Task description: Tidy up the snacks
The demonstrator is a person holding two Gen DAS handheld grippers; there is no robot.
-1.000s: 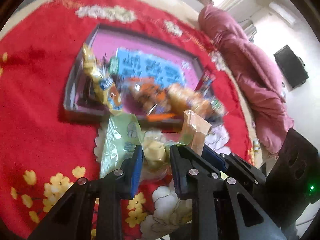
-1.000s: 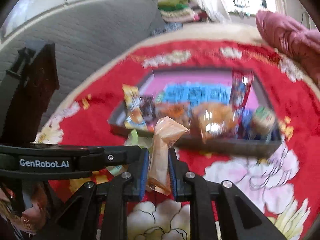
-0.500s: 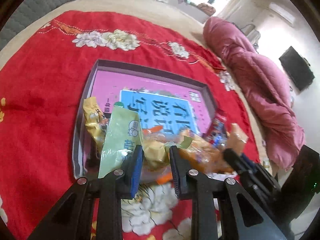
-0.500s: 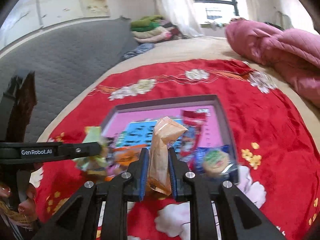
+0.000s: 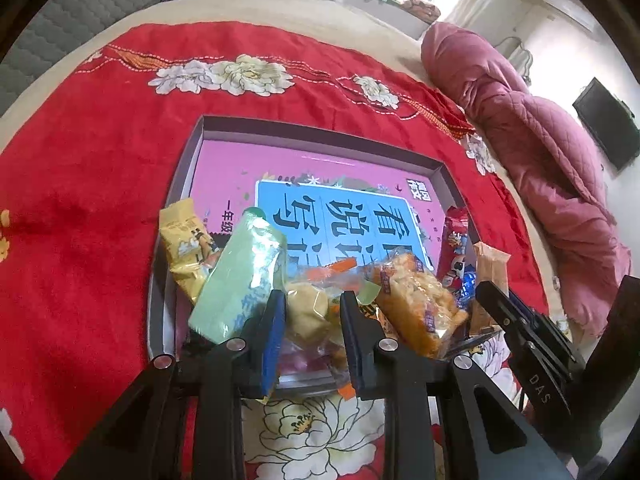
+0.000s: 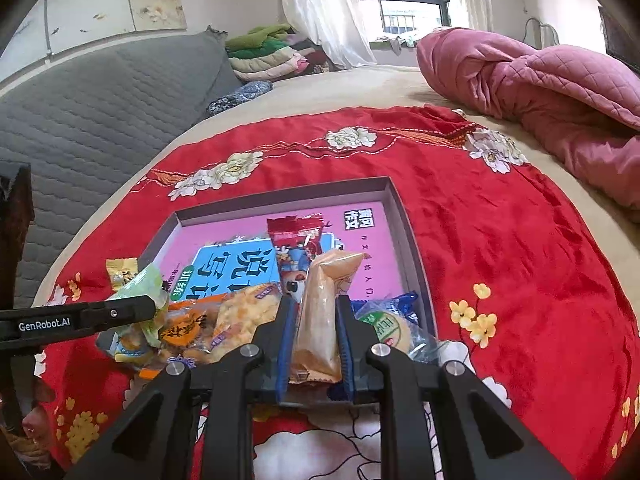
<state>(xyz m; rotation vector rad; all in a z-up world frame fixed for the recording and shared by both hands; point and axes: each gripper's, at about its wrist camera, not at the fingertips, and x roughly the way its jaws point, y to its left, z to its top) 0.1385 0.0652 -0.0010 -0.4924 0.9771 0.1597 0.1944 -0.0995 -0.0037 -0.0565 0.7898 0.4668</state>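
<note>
My left gripper [image 5: 312,312] is shut on a pale green snack packet [image 5: 240,280] with a yellowish cake inside, held over the near edge of the grey box lid [image 5: 320,134] with the pink book in it. My right gripper [image 6: 316,320] is shut on a tan wafer packet [image 6: 324,308], upright above the same box [image 6: 280,196]. Inside the box lie a yellow packet [image 5: 184,248], an orange cracker packet [image 5: 416,304], a red packet [image 6: 296,240] and a blue-wrapped round biscuit [image 6: 388,324]. The left gripper shows in the right wrist view [image 6: 156,304].
The box sits on a red flowered cloth [image 5: 80,200] over a bed. A pink quilt [image 6: 540,92] lies at the far right. A grey padded headboard [image 6: 100,92] and folded clothes [image 6: 272,52] are at the back left.
Both grippers have lifted and moved forward with their packets, from in front of the box to over its near edge. Both stay shut.
</note>
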